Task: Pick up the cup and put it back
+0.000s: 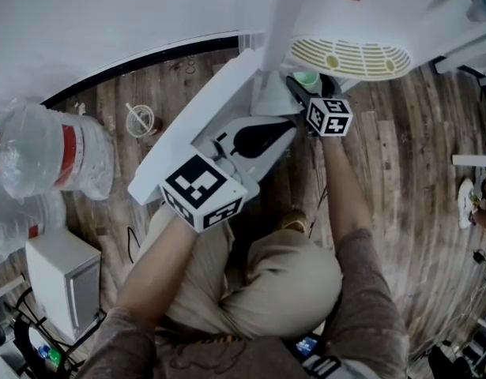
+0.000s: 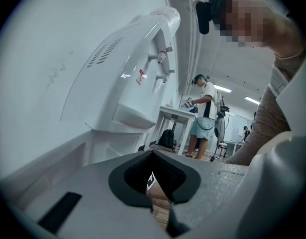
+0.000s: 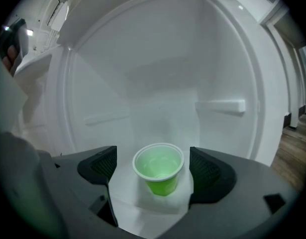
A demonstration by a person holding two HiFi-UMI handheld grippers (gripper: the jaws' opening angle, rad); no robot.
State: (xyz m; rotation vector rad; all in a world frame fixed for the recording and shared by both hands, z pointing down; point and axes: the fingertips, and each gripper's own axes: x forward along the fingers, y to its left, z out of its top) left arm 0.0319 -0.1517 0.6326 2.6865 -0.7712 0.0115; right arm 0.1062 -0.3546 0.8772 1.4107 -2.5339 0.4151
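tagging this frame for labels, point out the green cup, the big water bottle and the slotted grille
green cup (image 3: 158, 169), right gripper view, inside wall
big water bottle (image 1: 65, 156), head view, red label
slotted grille (image 1: 349, 58), head view, middle slots

One cup (image 3: 158, 169), one water dispenser (image 1: 337, 14), two jugs (image 1: 53, 152) (image 1: 13, 227)

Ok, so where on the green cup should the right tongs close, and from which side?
Probably on the side wall just below the rim, coming in level from the front. The green cup stands upright on the white ledge and tapers downward; the right tongs straddle it, open, one pad each side, neither touching.
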